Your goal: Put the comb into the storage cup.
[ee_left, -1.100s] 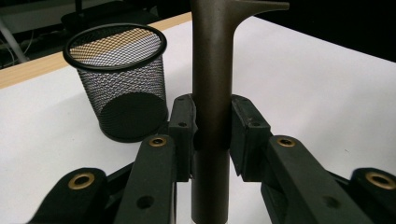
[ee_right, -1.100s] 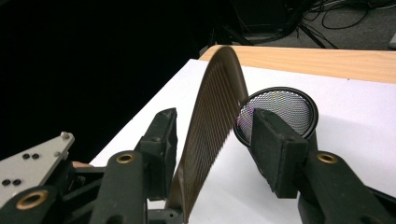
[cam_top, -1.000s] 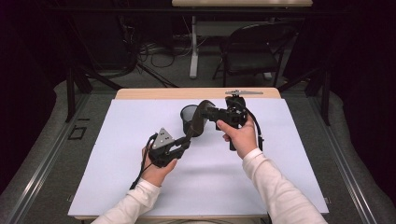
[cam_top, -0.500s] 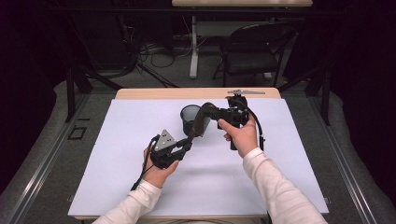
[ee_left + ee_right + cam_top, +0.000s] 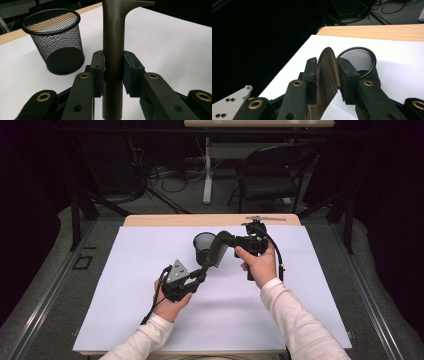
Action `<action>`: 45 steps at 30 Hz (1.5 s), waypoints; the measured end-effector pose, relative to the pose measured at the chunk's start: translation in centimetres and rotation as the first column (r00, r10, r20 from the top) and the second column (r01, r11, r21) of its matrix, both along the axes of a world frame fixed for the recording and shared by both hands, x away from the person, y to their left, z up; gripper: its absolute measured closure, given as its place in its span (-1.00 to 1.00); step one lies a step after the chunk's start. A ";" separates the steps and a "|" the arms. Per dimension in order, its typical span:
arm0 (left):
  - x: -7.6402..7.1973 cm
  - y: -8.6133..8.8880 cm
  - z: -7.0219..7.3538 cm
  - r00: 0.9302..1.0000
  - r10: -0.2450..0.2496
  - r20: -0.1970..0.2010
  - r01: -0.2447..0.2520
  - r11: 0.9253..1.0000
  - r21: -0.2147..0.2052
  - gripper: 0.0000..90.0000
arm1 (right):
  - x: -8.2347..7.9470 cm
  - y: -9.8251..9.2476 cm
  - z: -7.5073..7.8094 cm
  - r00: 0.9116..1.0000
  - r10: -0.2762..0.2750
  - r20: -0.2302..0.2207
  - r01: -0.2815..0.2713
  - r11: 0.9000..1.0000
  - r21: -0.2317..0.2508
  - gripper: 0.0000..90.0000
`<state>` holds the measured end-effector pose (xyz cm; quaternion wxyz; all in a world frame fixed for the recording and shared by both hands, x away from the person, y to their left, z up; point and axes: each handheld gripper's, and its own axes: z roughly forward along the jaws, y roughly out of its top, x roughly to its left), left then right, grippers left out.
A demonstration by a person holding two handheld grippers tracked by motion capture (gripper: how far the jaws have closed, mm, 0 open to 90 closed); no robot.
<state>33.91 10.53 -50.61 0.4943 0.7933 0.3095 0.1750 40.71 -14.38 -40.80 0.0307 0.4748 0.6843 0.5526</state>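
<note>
Mid-frame in the high view, a brown hairbrush (image 5: pixel 216 254) hangs above the white surface (image 5: pixel 125 310). The left gripper (image 5: pixel 199 276) is pinching its handle, and the right gripper (image 5: pixel 227 241) has just been closing onto the bristle head. A mesh cup (image 5: pixel 203 246) stands just behind.

Even overhead light falls on the white table cover (image 5: pixel 125 310), which reads bright and nearly shadowless in the high view, while the room toward 12 o'clock sinks into darkness. In the left gripper view, the near jaws blur softly at 6 o'clock and the mesh cup (image 5: pixel 56 40) stays sharp. The right gripper view goes black from 9 to 11 o'clock.
</note>
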 end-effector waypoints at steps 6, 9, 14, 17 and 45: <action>0.0 0.0 0.0 1.000 -0.001 -0.001 0.001 1.000 -0.001 0.61 | 0.0 -0.1 -0.1 1.000 0.002 -0.009 -0.002 1.000 0.007 0.65; 0.0 -0.1 -0.1 1.000 -0.001 -0.004 0.001 1.000 -0.004 0.61 | 0.0 -0.1 -0.2 1.000 0.006 -0.022 -0.006 1.000 0.021 0.70; 0.0 -0.1 -0.2 1.000 -0.002 -0.004 0.002 1.000 -0.002 0.61 | 0.1 -0.2 -0.3 0.999 0.008 -0.033 -0.007 0.999 0.036 0.77; 0.0 -0.1 -0.2 1.000 -0.002 -0.003 0.002 1.000 -0.001 0.61 | 0.1 -0.3 -0.4 0.999 0.010 -0.037 -0.008 0.999 0.049 0.79; 0.0 -0.1 -0.3 1.000 -0.003 -0.005 0.003 1.000 -0.007 0.61 | 0.3 -0.5 -0.8 0.996 0.027 -0.088 -0.016 0.992 0.122 0.91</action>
